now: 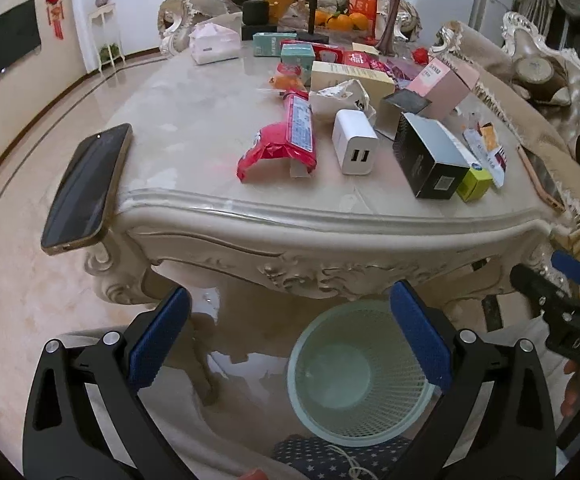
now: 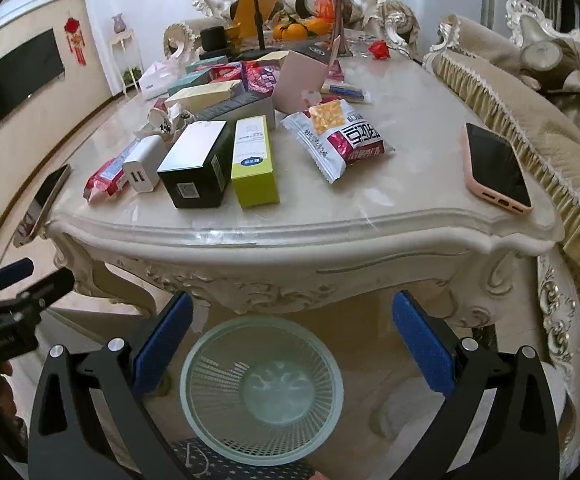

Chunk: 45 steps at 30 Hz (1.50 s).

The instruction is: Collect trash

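Left wrist view: the left gripper [image 1: 290, 336] hangs empty with its blue pads spread wide, above the floor in front of the carved table [image 1: 329, 216]. The mesh wastebasket [image 1: 353, 376] stands on the floor below the table edge, empty. On top lie a red wrapper [image 1: 286, 140], a white charger [image 1: 354, 142], a black box [image 1: 429, 156] and a dark phone [image 1: 86, 188] overhanging the left corner.

Right wrist view: the right gripper [image 2: 291, 336] is likewise wide apart and empty, directly over the wastebasket [image 2: 262, 390]. Clear only here are a white snack bag [image 2: 341, 136], the full green box [image 2: 254, 160] and a pink-cased phone [image 2: 497, 168].
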Available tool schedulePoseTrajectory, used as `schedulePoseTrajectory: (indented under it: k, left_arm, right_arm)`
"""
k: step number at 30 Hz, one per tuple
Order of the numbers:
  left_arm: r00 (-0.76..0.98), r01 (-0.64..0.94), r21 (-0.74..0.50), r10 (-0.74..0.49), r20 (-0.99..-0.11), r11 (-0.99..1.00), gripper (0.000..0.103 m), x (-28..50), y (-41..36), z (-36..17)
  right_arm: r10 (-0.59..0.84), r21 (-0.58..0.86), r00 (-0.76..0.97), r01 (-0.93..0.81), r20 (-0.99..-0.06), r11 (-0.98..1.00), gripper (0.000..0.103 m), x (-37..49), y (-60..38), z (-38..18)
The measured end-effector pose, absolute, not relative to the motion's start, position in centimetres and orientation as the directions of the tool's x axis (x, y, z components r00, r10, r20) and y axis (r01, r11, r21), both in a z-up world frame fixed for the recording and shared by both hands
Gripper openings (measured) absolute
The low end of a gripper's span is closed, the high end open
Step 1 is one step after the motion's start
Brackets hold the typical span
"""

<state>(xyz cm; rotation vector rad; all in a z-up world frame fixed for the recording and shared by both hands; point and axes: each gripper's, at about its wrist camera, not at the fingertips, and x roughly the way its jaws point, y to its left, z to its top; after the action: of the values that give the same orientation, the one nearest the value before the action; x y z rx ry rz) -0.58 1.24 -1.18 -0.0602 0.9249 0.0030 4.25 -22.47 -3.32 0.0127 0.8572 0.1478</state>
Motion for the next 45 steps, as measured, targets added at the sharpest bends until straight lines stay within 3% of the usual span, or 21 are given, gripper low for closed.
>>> schedulePoseTrajectory:
  k: [22, 39, 45]
  left_arm:
    - [0.563, -0.031, -0.037, -0.013, -0.827, 0.999, 0.097, 0.5, 1.4, -2.2]
    - [0.569, 0.009, -0.078, -0.070, -0.820, 0.997, 0.097, -0.4, 1.0, -2.4]
    - [0.575, -0.008, -0.050, -0.036, -0.817, 0.999, 0.097, -0.4, 1.3, -2.7]
  right_arm:
    - [0.121, 0.078, 0.607, -0.098, -0.785, 0.992, 0.096, 5.7, -23.2, -4.7]
    - [0.115, 0.071, 0.631, -0.095, -0.767, 0.993, 0.096, 4.2, -23.4, -3.7]
    - [0.146, 0.102, 0.642, -0.106, -0.752, 0.989, 0.096, 3.9, -23.5, -3.7]
